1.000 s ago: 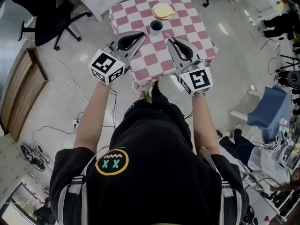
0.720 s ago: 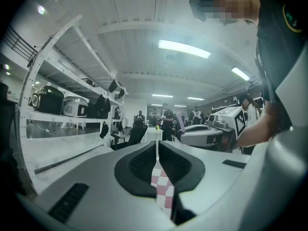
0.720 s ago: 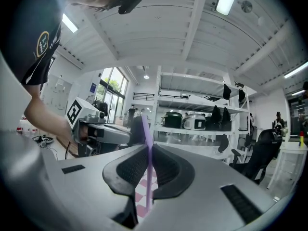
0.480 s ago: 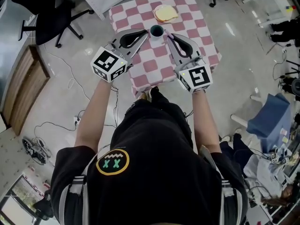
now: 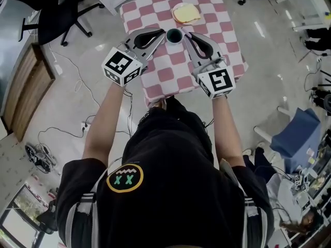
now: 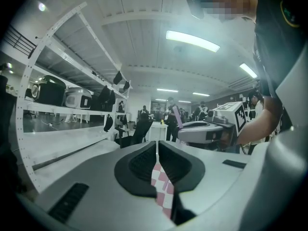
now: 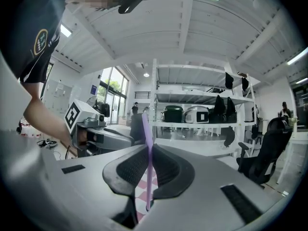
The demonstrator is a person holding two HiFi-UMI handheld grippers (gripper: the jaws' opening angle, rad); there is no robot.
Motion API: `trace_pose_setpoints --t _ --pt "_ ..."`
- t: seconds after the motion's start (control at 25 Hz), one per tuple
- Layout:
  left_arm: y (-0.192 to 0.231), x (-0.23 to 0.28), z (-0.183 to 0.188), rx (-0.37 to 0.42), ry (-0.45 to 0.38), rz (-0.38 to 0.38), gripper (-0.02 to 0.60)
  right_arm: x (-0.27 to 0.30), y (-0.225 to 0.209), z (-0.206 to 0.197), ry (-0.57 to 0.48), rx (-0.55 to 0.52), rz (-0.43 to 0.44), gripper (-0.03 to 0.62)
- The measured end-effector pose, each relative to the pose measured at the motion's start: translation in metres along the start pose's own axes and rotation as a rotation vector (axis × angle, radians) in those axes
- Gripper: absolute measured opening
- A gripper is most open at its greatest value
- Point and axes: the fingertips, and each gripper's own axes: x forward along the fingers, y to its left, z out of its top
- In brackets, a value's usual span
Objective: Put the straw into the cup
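A dark teal cup (image 5: 174, 35) stands on the pink-and-white checked table (image 5: 170, 75). My right gripper (image 5: 185, 34) sits just right of the cup, shut on a thin purple straw (image 7: 147, 129) that rises upright between its jaws and pokes above their tips. The left gripper view shows the same straw (image 6: 176, 115) sticking up from the right gripper. My left gripper (image 5: 161, 34) is just left of the cup, its jaws together with nothing between them (image 6: 157, 146). Neither gripper view shows the cup.
A plate with a yellow flat item (image 5: 186, 13) lies on the table beyond the cup. Office chairs (image 5: 57, 19) stand on the floor at the left. Cables trail over the floor (image 5: 62, 133). White shelving with appliances (image 7: 202, 114) stands behind.
Both grippers have moved forward over the table and now flank the cup closely. The straw stays clamped in the right gripper.
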Motion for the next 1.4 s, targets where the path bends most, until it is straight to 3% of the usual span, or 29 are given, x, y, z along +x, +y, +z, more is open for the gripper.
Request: trace_pose_setpoints --t 1.4 --pt "0.046 0.065 -0.089 -0.071 0.096 -0.023 0.032 0.061 -0.046 -0.107 0.095 0.112 -0.013 0.048"
